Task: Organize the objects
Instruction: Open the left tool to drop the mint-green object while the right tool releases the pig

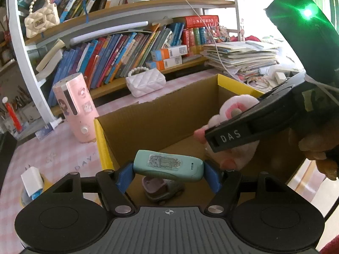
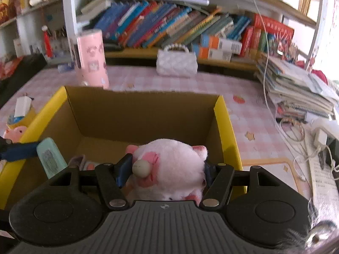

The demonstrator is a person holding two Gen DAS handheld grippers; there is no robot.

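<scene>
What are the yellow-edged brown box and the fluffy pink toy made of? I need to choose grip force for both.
The yellow-edged brown box looks like corrugated cardboard: matte brown inner walls, a ragged cut top edge. The fluffy pink toy looks like soft plush fabric: a fuzzy pile, and it seems to give between the right gripper pads; its filling cannot be seen.

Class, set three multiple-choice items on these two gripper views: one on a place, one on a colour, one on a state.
1. Where is the small toy car?
A. inside the yellow-edged cardboard box
B. on a shelf
C. on the paper stack

2. What colour is the oblong plastic case in the left gripper?
A. red
B. teal
C. black

3. The right gripper is:
A. empty
B. shut on the pink plush toy
C. out of view

Answers: 1 A, it lies on the box floor; 2 B, teal shell with a sticker; 3 B, its pads press the plush.
</scene>
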